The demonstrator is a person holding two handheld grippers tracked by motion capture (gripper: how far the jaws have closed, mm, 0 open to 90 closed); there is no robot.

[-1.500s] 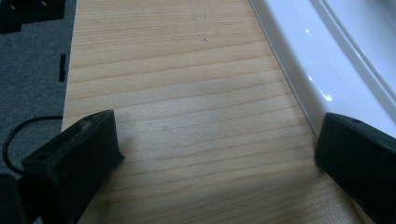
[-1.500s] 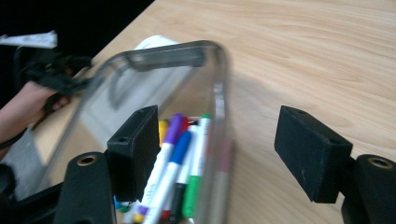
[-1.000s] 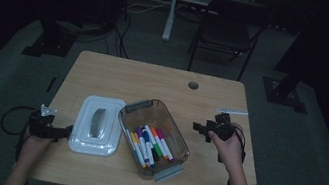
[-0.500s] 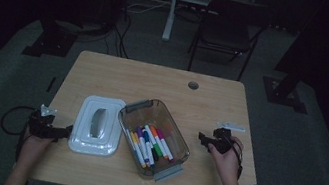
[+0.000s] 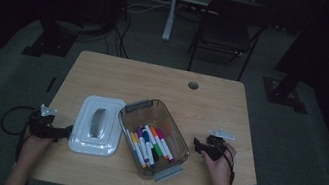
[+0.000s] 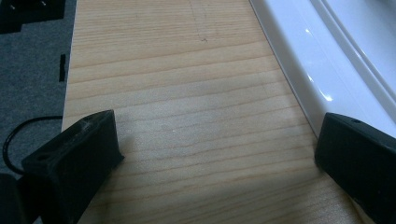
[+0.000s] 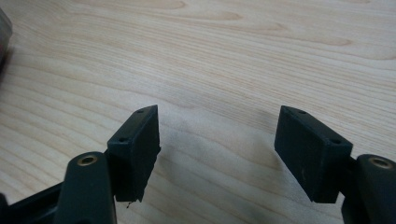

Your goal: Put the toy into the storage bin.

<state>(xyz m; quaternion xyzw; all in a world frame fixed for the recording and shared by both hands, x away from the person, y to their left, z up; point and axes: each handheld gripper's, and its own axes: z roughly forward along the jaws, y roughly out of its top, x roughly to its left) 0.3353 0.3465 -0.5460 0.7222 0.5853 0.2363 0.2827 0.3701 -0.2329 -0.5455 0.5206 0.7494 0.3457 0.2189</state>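
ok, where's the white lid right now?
High view: the white lid lies flat on the table, left of the clear marker bin, with the left gripper at its left edge.

A dark folding chair (image 5: 228, 27) stands beyond the wooden table (image 5: 154, 83), with what look like cables (image 5: 122, 35) on the floor.
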